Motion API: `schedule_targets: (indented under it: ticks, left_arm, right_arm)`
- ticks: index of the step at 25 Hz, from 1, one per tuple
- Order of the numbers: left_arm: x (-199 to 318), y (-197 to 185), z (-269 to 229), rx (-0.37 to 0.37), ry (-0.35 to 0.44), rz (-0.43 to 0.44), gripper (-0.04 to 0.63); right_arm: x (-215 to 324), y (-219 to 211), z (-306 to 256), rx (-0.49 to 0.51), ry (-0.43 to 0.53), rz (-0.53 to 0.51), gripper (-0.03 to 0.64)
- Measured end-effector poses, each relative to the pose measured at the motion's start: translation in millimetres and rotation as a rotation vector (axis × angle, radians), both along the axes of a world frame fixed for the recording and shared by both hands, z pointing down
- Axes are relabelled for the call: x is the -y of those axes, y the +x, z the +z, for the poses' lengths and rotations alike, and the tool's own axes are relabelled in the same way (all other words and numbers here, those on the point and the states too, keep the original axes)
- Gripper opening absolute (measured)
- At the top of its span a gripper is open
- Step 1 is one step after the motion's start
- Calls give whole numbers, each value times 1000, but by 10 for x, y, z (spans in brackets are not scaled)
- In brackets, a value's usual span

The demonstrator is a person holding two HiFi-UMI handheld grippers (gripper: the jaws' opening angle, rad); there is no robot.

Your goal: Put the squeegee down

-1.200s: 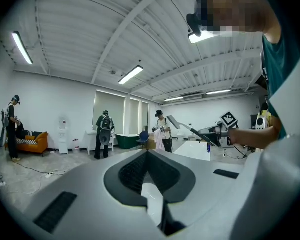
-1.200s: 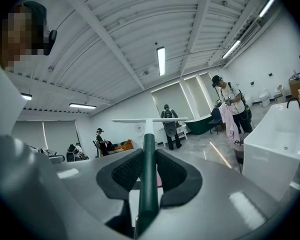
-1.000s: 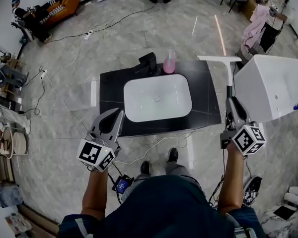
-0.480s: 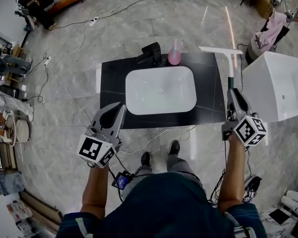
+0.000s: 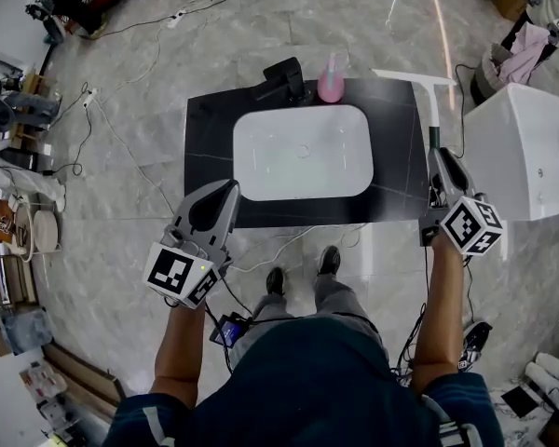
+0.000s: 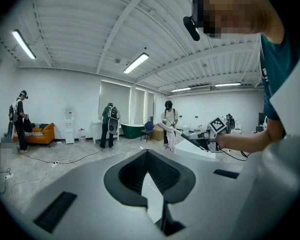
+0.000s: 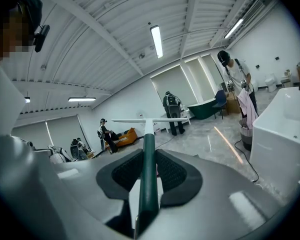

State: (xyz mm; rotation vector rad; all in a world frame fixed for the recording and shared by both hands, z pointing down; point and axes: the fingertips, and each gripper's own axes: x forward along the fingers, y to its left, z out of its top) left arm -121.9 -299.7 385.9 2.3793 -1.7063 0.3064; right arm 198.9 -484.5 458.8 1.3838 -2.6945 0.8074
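**Squeegee lowering toward the counter's right edge, still in my grip**

The squeegee is in my right gripper, whose jaws are clamped on the dark green handle. The shaft runs straight out from the jaws to the white blade. From the head view, the blade lies crosswise over the back right corner of the black counter, and the handle follows the counter's right edge. In the right gripper view the blade hangs level with only open room behind it, so I judge it is still in the air rather than resting. I cannot tell how near it is to the surface.

Over the last second my right hand has sunk, bringing the squeegee in from just off the counter's corner to over its edge. The grip itself has not changed. To me that means the put-down is under way but not finished: the squeegee must still settle and be let go.

The white basin sits to the left of the squeegee, with a pink bottle behind it. A white tub stands close on the right. My left gripper hangs before the counter's front edge, its jaws together on nothing.
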Motion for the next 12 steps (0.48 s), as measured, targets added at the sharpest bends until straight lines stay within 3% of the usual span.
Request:
schedule_targets:
  ticks: [12]
  left_arm:
    - [131,112,275,-20,-50,-6,5]
  right_arm:
    - [231,-8,505,-35,-59,-21,101]
